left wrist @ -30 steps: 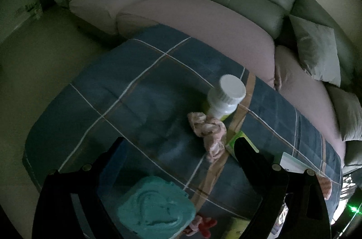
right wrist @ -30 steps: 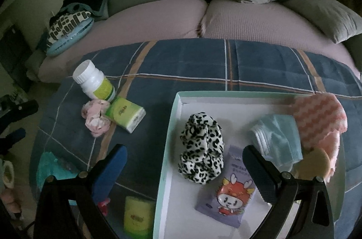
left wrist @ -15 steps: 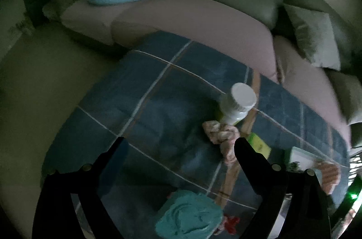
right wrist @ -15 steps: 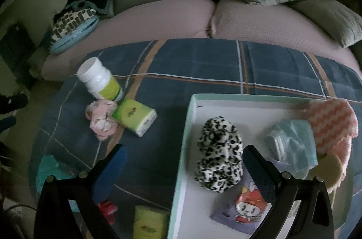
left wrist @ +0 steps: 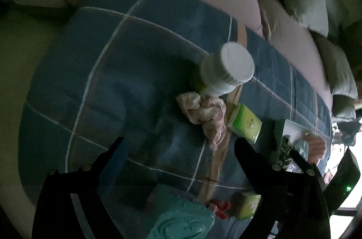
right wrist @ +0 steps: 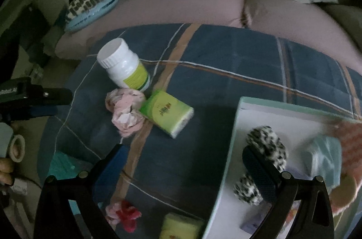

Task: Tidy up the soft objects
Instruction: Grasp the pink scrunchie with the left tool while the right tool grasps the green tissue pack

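Closing in with left tongs (left wrist: 178, 148) wide open, empty | pink scrunchie (left wrist: 204, 112) now nearer, just beyond tips, touching white bottle (left wrist: 224, 71) | right tongs (right wrist: 181, 162) agape, empty, shifted left off tray (right wrist: 228, 162) | we judge scrunchie the next pick

— What can't you make out on the right side of the right wrist view?
— The pink wavy cloth (right wrist: 349, 137) in the tray (right wrist: 228, 162) is smeared with blur and cut by the edge. The packet (right wrist: 253, 224) under the leopard scrunchie (right wrist: 267, 144) is half hidden by a finger.

— And low down?
— The yellow-green pack (right wrist: 178, 228) runs off the bottom edge; its print is unreadable.

— The left wrist view?
— The teal item (left wrist: 181, 221) is cropped at the bottom. The tray's contents (left wrist: 314, 146) are tiny and partly hidden behind the finger.
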`<state>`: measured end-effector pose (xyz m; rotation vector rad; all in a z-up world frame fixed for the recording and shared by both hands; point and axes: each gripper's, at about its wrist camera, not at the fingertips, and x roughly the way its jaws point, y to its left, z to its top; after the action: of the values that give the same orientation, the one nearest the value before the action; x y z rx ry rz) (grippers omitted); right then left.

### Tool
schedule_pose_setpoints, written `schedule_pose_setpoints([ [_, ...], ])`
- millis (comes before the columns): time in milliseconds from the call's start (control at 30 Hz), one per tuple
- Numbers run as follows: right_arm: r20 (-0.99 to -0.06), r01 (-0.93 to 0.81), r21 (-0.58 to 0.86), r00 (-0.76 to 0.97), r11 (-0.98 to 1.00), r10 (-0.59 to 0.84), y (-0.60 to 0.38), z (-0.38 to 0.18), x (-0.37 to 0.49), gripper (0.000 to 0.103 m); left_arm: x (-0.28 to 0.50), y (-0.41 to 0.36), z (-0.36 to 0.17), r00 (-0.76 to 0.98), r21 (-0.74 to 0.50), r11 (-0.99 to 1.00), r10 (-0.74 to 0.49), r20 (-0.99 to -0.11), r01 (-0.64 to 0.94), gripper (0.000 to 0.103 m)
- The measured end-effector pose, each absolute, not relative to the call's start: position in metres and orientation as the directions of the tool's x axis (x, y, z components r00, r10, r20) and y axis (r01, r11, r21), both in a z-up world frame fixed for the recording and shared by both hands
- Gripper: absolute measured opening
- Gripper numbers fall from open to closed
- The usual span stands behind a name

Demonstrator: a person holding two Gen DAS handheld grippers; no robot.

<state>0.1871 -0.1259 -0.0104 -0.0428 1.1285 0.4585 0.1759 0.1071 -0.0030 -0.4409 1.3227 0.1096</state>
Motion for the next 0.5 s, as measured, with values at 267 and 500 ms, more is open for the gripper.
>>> schedule_pose_setpoints([
  [267,-0.915,-0.424,0.139,0.291,0.895,0.28,-0.099,-0.025,0.214,0.103,0.209,0.102,-0.019,0.156,-0.178,0.923,-0.131,-0.979,-0.34,0.095],
  [500,-0.942,-0.475,0.106,0.233,0.874,0.241,-0.075,-0.046,0.229,0.097,0.235,0.094,-0.04,0.097,-0.185,0.933,-0.162,-0.982,-0.308,0.095],
])
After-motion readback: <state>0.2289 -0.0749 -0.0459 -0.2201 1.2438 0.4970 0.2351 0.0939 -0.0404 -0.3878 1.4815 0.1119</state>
